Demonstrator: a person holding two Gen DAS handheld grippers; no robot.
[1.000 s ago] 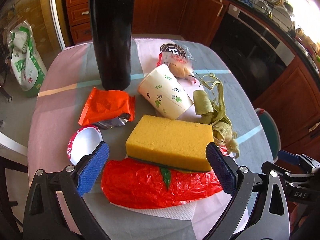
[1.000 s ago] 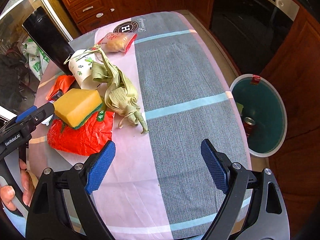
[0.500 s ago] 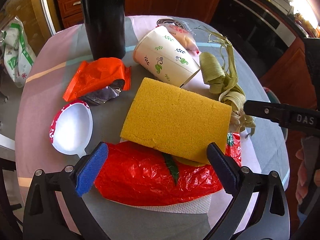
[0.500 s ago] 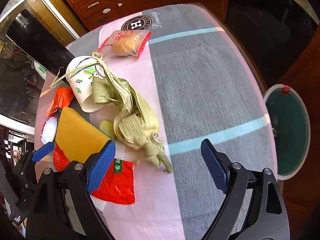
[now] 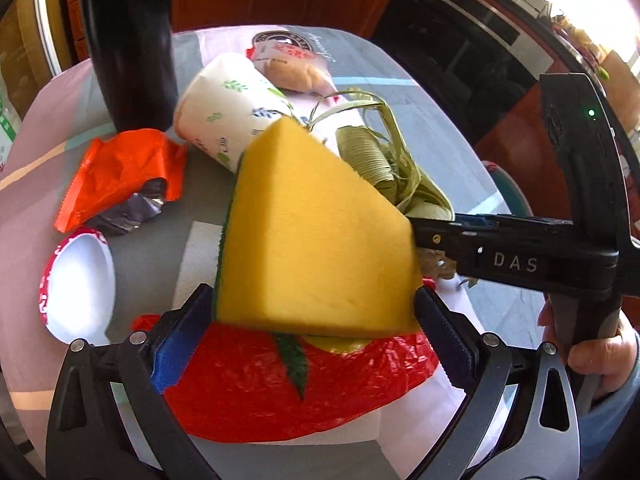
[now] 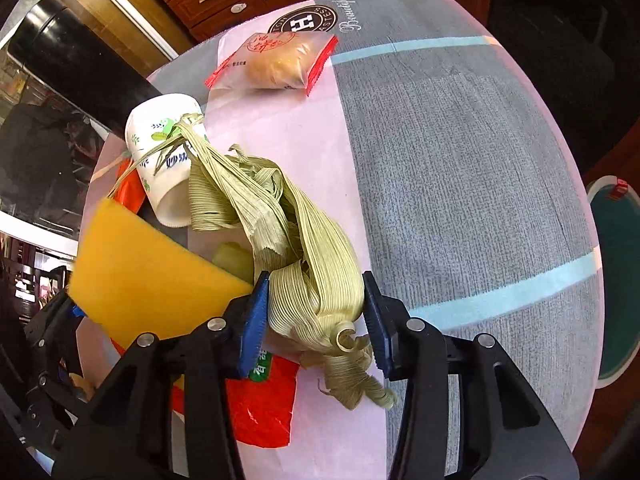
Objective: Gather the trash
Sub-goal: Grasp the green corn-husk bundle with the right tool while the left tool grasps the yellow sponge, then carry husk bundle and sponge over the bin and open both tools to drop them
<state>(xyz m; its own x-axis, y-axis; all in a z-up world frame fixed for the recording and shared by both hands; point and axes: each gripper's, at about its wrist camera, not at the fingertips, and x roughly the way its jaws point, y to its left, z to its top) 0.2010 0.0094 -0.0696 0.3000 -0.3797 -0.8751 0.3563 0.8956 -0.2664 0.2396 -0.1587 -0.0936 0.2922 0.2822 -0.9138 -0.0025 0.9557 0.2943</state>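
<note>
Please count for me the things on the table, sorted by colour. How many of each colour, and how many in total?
Red or orange: 3 (red plastic bag, orange wrapper, packaged bun)
Yellow: 1 (sponge)
White: 2 (paper cup, white lid)
Green: 1 (bundle of dried leaves)
Black: 1 (black flask)
Total: 8

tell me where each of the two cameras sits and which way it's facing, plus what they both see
Left wrist: on the left gripper, looking steeply down the table at the yellow sponge between its fingers; the person's right hand shows with the right gripper.
Right wrist: on the right gripper, looking steeply down at the pale green leaf wrappers between its jaws, which have just been closing; the left gripper shows at lower left.
Shared: sponge, leaf wrappers, paper cup, red plastic bag.
</note>
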